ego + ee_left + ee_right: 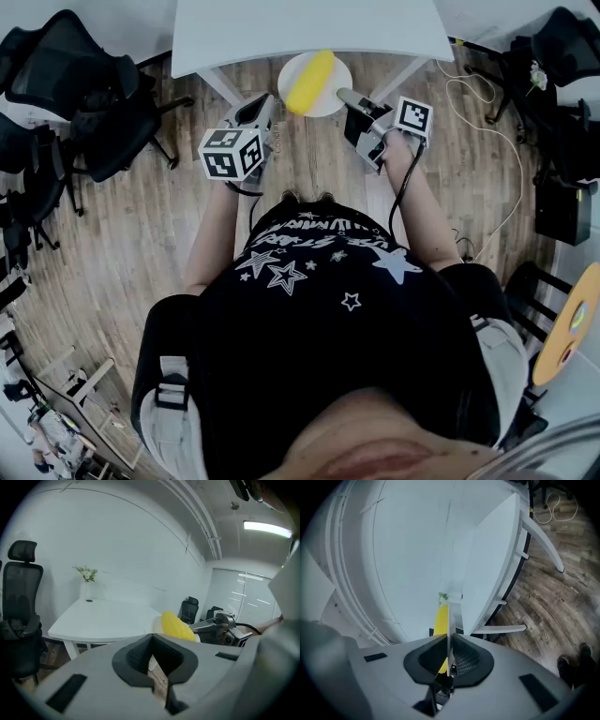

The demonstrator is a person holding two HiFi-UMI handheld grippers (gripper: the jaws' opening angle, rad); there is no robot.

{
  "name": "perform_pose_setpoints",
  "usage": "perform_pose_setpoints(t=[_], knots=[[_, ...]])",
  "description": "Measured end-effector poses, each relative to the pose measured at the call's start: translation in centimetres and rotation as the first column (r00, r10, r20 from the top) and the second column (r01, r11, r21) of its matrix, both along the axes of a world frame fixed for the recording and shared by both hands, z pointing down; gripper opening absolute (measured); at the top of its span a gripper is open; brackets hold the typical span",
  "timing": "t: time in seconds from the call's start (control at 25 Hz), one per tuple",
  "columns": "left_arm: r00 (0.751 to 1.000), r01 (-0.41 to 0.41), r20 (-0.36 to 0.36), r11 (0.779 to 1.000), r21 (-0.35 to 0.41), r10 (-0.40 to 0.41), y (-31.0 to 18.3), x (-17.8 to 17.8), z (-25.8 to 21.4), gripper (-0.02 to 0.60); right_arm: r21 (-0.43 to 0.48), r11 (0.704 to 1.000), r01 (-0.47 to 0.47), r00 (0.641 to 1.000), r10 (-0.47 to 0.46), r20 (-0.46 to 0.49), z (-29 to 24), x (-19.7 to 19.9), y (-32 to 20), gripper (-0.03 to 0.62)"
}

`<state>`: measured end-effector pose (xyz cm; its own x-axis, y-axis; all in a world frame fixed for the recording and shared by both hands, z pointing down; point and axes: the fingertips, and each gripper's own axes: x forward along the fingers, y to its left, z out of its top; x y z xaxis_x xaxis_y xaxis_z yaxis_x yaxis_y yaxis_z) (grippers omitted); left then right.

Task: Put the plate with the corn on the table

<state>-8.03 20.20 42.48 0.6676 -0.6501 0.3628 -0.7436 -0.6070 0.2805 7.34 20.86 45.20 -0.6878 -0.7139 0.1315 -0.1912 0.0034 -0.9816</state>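
Rim of plate (341,75) between right tongs (344,95)

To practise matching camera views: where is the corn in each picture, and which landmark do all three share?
Head view: corn at top centre, lying on the plate.
Left gripper view: corn right of centre, beyond the jaws.
Right gripper view: corn, a yellow strip left of the clamped plate.
Shared landmark: the white table.

No legible text; shirt print (305,236) indecipherable.
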Motion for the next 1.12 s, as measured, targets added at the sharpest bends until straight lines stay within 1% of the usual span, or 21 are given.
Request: perform_pose_setpoints(t=[0.2, 0.76, 0.92, 1.12], knots=[[1.0, 0.002, 0.022, 1.0, -0.007, -0.002, 0.5, 0.3, 0.4, 0.005, 0.0, 1.0, 0.004, 1.0, -0.004, 0.012, 0.1, 0.3, 0.1, 0.028], [1.0, 0.024, 0.021, 1.0, -0.016, -0.024, 1.5, 0.8, 0.9, 0.005, 0.019, 0.999, 0.025, 1.0, -0.026, 0.013, 0.0, 1.0, 0.6, 0.034], [0.999, 0.029, 0.019, 1.0, -0.012, -0.029, 1.7, 1.3, 0.6, 0.005, 0.051, 0.998, 0.037, 0.998, -0.039, 0.04, -0.7, 1.2, 1.0, 0.034], [0.999, 0.041, 0.023, 0.999, -0.012, -0.04, 2.0, 2.2, 0.4, 0.005, 0.064, 0.997, 0.046, 0.996, -0.051, 0.068, -1.1, 2.1, 1.4, 0.034]])
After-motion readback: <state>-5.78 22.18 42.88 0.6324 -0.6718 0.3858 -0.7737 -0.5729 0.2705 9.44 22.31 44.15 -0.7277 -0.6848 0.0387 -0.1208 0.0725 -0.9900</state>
